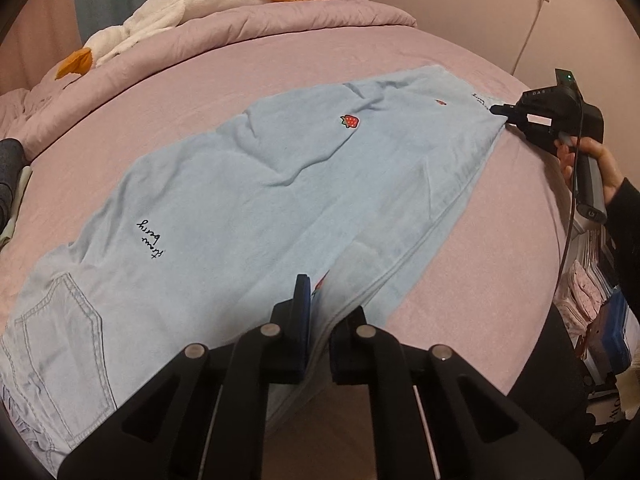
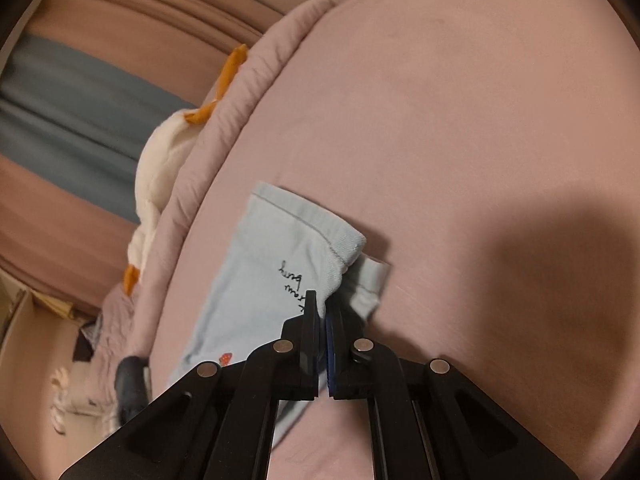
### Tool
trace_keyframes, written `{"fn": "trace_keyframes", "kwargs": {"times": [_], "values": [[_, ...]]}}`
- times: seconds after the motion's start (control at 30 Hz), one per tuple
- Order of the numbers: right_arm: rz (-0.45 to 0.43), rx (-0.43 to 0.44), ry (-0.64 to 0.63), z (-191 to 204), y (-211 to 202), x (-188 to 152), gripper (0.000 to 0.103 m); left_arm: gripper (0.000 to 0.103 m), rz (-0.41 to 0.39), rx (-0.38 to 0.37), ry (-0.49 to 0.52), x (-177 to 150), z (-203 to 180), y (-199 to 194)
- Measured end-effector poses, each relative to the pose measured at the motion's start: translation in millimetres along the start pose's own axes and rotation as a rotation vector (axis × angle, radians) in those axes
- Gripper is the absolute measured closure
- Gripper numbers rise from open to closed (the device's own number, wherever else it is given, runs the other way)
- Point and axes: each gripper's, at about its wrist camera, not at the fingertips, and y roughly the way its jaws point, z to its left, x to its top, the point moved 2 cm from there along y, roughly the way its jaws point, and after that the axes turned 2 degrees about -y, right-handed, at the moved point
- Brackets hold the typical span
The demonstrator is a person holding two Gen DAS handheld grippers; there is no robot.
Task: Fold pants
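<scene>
Left tongs (image 1: 320,300) clamped on pants (image 1: 248,200) edge, right tongs (image 2: 322,312) pinching hem, pants stretched lengthwise between them

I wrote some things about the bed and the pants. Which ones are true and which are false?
1. The pants are light blue with little strawberries on them. True.
2. The pants hang on a hanger. False: they lie spread out on the pink bed sheet.
3. The right gripper pinches the cloth near the hem end of a leg. True.
4. The left gripper is wide open above the bed. False: it is shut on the edge of the pants.
5. A white plush toy with orange parts lies on the folded blanket. True.
</scene>
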Motion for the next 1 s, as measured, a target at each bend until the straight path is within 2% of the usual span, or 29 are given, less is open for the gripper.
{"fn": "trace_keyframes", "kwargs": {"times": [0.1,0.23,0.27,0.37,0.43,0.5,0.67,0.7,0.8,0.9,0.93,1.0], "values": [[0.001,-0.021,-0.025,3,3,2,0.099,0.094,0.011,0.010,0.001,-3,2,2],[0.022,-0.013,0.038,-3,-2,8,0.099,0.092,0.021,-0.003,-0.006,-5,2,-6],[0.011,-0.029,0.030,-3,-8,11,0.097,0.092,0.018,-0.010,-0.006,-6,2,-11],[-0.054,-0.108,-0.064,8,-32,10,0.081,0.091,0.002,-0.048,-0.031,-12,6,-28],[-0.069,-0.131,-0.164,26,-42,5,0.081,0.091,-0.020,-0.068,-0.075,-15,13,-40],[-0.041,-0.116,-0.277,50,-41,-6,0.081,0.090,-0.051,-0.088,-0.148,-15,26,-50],[0.070,-0.043,-0.632,133,-6,-59,0.081,0.092,-0.099,-0.044,-0.297,-19,63,-60],[0.102,-0.031,-0.682,146,5,-72,0.081,0.092,-0.106,-0.021,-0.318,-22,71,-62],[0.221,-0.025,-0.842,177,38,-121,0.081,0.092,-0.081,0.130,-0.373,-42,102,-61],[0.371,-0.043,-1.004,185,60,-174,0.081,0.088,-0.034,0.244,-0.465,-73,140,-63],[0.386,-0.095,-1.114,185,64,-195,0.081,0.094,-0.029,0.250,-0.500,-84,151,-65],[0.330,-0.137,-1.278,191,57,-213,0.081,0.099,-0.066,0.210,-0.574,-101,172,-77]]}}
